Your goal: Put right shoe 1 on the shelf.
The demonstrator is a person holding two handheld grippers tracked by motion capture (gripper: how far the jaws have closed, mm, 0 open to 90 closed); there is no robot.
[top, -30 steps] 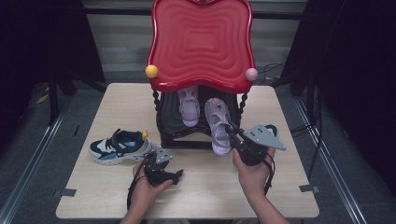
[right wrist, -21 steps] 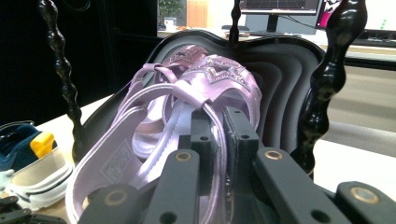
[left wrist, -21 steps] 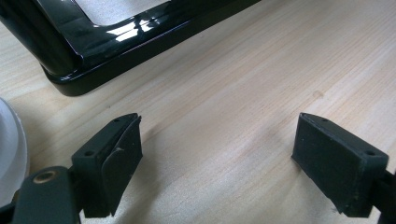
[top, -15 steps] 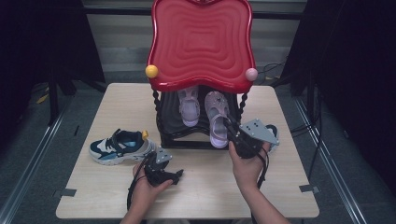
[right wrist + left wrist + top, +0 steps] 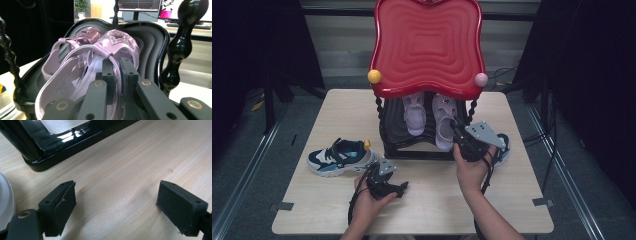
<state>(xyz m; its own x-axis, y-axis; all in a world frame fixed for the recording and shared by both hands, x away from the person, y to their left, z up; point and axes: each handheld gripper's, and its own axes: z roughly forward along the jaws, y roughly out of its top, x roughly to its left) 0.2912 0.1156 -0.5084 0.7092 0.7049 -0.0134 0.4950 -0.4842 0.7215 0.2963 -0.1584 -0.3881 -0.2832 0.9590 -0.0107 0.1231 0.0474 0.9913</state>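
I'm looking down on a pale wood-grain worktop point(image 5: 327, 205) with a glossy two-tier stand point(image 5: 427, 45) in the middle: a red top tray with rippled concentric ridges, beaded black posts, a yellow ball and a pink ball at its front corners, and a black lower shelf point(image 5: 152, 35) shaped like a scalloped dish.

My right tool point(image 5: 458, 131) is at the front of that lower shelf, and its jaws are clenched on the thin strap of the right-hand lilac sandal point(image 5: 445, 120). In the right gripper view the two black pads pinch the satin-looking strap between them, the sandal point(image 5: 110, 50) running away from me with a glittery, stone-studded band across its toe. The sandal lies on the shelf, heel end toward me at the shelf's front edge, toe toward the back.

Its twin, the left lilac sandal point(image 5: 414, 114), sits just beside it on the same shelf, touching or nearly so; I can't tell which.

My left tool point(image 5: 399, 186) rests low over the bare worktop in front of the stand, jaws released and standing wide with only wood grain between them. In the left gripper view the shiny black base rail of the stand point(image 5: 62, 140) crosses the top.

A navy, white and light-blue sneaker point(image 5: 341, 157) lies on its sole at the left of the stand, well apart from the sandals.
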